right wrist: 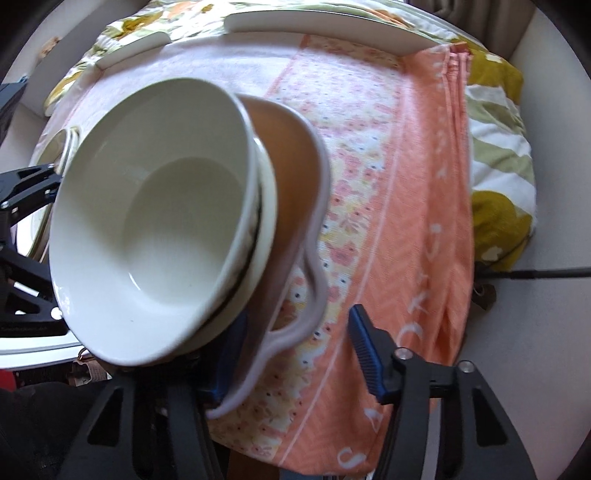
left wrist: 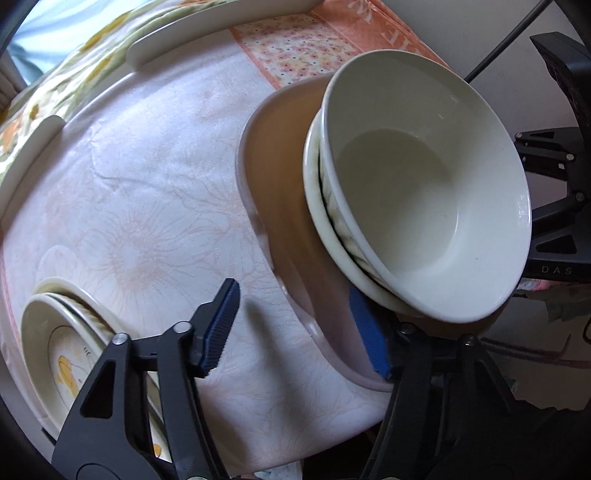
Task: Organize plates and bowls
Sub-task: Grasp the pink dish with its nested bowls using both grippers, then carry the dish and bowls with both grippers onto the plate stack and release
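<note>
A stack of white bowls (left wrist: 424,192) sits nested in a wide pinkish-brown dish (left wrist: 280,177) on the cloth-covered table. My left gripper (left wrist: 295,328) is open, its right pad under the dish's near rim, its left pad over bare cloth. The same bowl stack (right wrist: 147,229) and dish (right wrist: 295,184) show in the right wrist view. My right gripper (right wrist: 295,354) is open, its left pad tucked by the dish's rim, its right pad apart over the orange cloth. A stack of small patterned plates (left wrist: 62,354) sits at lower left.
White plates (left wrist: 207,33) lie along the far edge of the table, also in the right wrist view (right wrist: 325,26). A pale floral cloth (left wrist: 147,203) and an orange printed cloth (right wrist: 406,184) cover the table. A striped cushion (right wrist: 498,147) lies at the right.
</note>
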Tool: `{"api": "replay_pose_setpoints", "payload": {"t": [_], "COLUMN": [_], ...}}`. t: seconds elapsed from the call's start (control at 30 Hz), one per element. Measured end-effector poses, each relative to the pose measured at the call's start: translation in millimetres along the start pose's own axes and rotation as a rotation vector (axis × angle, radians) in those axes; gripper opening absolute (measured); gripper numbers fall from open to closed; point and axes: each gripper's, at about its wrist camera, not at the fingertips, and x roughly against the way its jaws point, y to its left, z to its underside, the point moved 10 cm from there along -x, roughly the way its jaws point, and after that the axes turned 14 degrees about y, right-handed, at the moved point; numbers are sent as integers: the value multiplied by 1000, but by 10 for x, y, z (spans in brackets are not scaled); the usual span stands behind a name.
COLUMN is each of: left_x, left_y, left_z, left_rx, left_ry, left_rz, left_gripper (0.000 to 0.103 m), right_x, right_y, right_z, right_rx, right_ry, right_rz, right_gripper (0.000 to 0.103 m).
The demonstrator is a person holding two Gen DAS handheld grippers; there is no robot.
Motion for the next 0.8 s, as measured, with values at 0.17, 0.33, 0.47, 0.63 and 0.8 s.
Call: {"api": "replay_pose_setpoints", "payload": {"t": [0.17, 0.33, 0.47, 0.63, 0.8], "left_x": [-26, -47, -28, 5, 127], "left_y": [-52, -150, -199, -225, -256], "left_z": [-25, -30, -36, -39, -12], "left_rx": [-5, -17, -21, -25, -15], "left_ry": [-11, -18, -33, -46, -69], "left_rz": [17, 38, 25, -5, -13], "left_gripper": [31, 19, 17, 17, 17], "right_x": [15, -11, 2, 53, 113], "right_y": [189, 294, 332, 246, 198], "right_z": [-10, 8, 38, 63, 65], "right_rx": [89, 106, 105, 107, 111], "right_ry": [-34, -54, -74, -86, -107], "right_rz": [-3, -27, -27, -21, -17], "right_gripper": [20, 15, 15, 15, 15]}}
